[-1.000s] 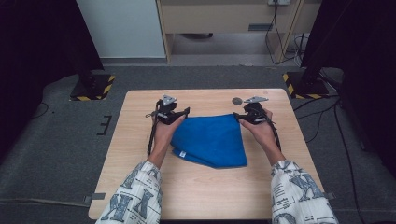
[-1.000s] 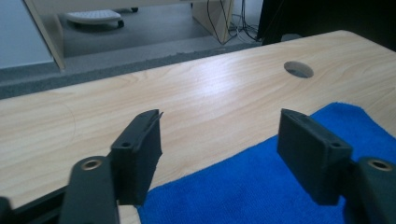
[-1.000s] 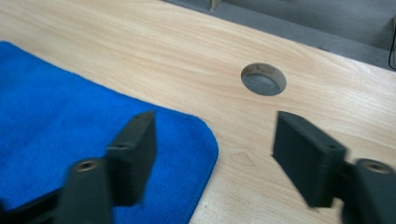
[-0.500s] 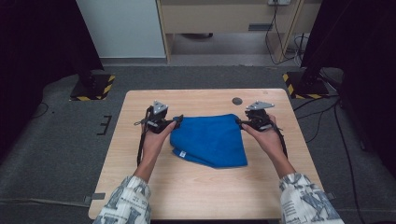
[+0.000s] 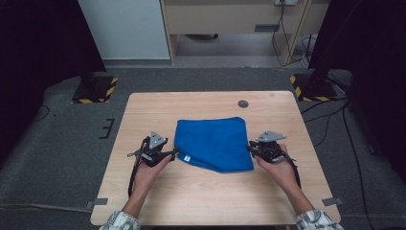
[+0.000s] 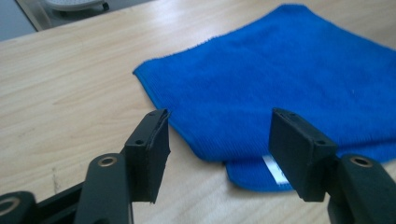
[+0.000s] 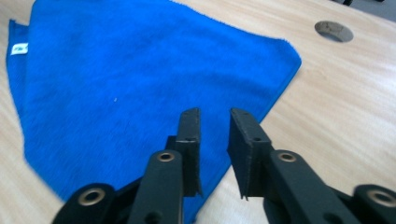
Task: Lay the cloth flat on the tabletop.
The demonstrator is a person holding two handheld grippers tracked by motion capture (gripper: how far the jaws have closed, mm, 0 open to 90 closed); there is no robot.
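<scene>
Blue terry cloth, a folded rectangular towel (image 5: 214, 142), lies flat in the middle of the pale wooden table (image 5: 206, 196), a little nearer the far edge than the near one. The left gripper view adds what the high view barely hints at: a small white label (image 6: 274, 169) on the under layer at the towel's near left corner, and a bound hem along the fold. The right gripper view shows the round grommet hole (image 7: 333, 30) in the tabletop beyond the towel's far right corner. Both forearms come in from the near edge, hands low over the wood, each gripper pointing inward at the towel. The left gripper (image 5: 176, 152) is released, its jaws having just been closing, standing apart astride the near left corner without pressing it. The right gripper (image 7: 214, 151) has its jaws drawn nearly together, also just closing, poised above the towel's near right edge with a narrow gap and no cloth pinched between them.
</scene>
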